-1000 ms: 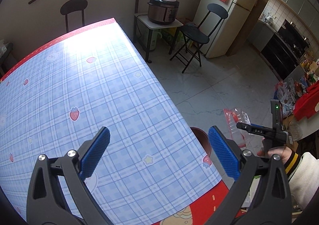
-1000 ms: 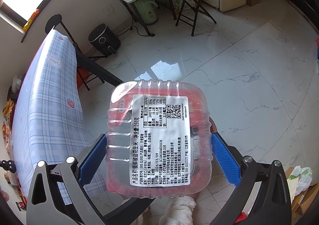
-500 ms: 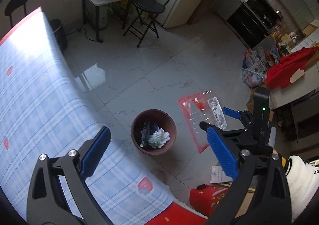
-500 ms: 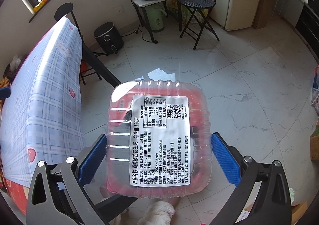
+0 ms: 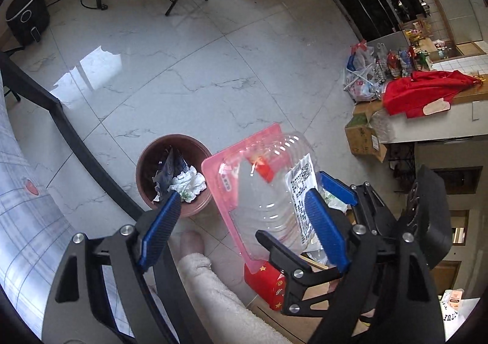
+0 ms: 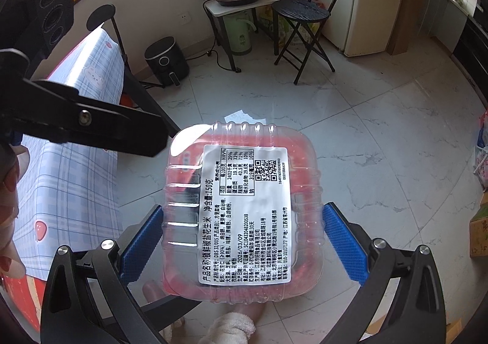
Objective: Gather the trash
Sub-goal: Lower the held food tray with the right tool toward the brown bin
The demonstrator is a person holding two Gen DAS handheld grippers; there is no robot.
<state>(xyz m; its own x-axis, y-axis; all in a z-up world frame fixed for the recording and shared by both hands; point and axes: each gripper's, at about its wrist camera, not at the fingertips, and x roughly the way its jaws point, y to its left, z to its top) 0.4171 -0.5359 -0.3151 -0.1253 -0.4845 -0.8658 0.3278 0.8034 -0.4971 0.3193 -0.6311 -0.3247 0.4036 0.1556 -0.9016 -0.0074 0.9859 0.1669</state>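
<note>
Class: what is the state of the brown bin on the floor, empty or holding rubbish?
Holding rubbish. The brown bin already contains crumpled white paper and a dark wrapper, seen through its open top.

Clear glossy plastic tray (image 6: 241, 210), paper label (image 6: 244, 216), glossy, seemingly marble floor (image 5: 213, 69)

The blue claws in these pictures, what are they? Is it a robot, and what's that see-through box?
No robot: a person holds a grabber tool in each hand, and each tool carries a camera looking along its blue fingers. The right grabber squeezes a clear plastic box with a white label, held above the floor. The left grabber is empty; its jaws are closing a little, with nothing pressed between them. Its picture shows the same box from the side, beside a brown bin on the floor holding crumpled paper. The checked tablecloth is the table's edge.
</note>
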